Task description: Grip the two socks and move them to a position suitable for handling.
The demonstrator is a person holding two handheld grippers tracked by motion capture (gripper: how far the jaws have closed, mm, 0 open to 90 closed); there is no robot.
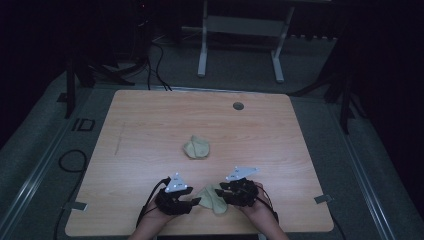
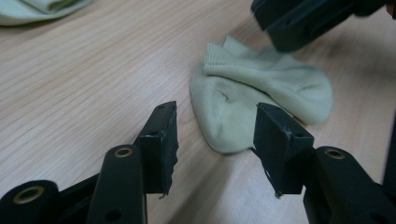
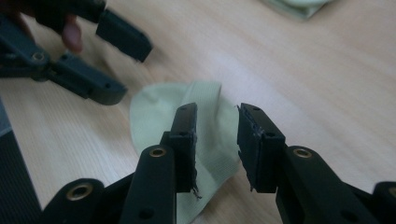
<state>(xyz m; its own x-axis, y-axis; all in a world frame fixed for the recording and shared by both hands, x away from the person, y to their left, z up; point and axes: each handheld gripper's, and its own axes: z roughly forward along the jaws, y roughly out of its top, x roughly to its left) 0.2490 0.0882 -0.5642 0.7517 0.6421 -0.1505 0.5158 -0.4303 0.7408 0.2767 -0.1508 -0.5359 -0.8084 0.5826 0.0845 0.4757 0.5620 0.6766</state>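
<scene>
Gripper [image 2: 215,140] before sock [image 2: 261,102], cuff seemingly away.

Near sock [image 2: 261,98]: pale green, ribbed cuff. 2nd sock [image 1: 196,147]: same pale green. Surface [image 1: 150,125]: light wood grain. Hand-held grippers, left [image 1: 192,201] & right [image 1: 220,189]: black, grey plates.

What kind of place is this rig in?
Probably a lab or recording room, not a home: a bare wooden table on grey carpet, cables on the floor, dark stands around it, another table's metal legs behind.
</scene>
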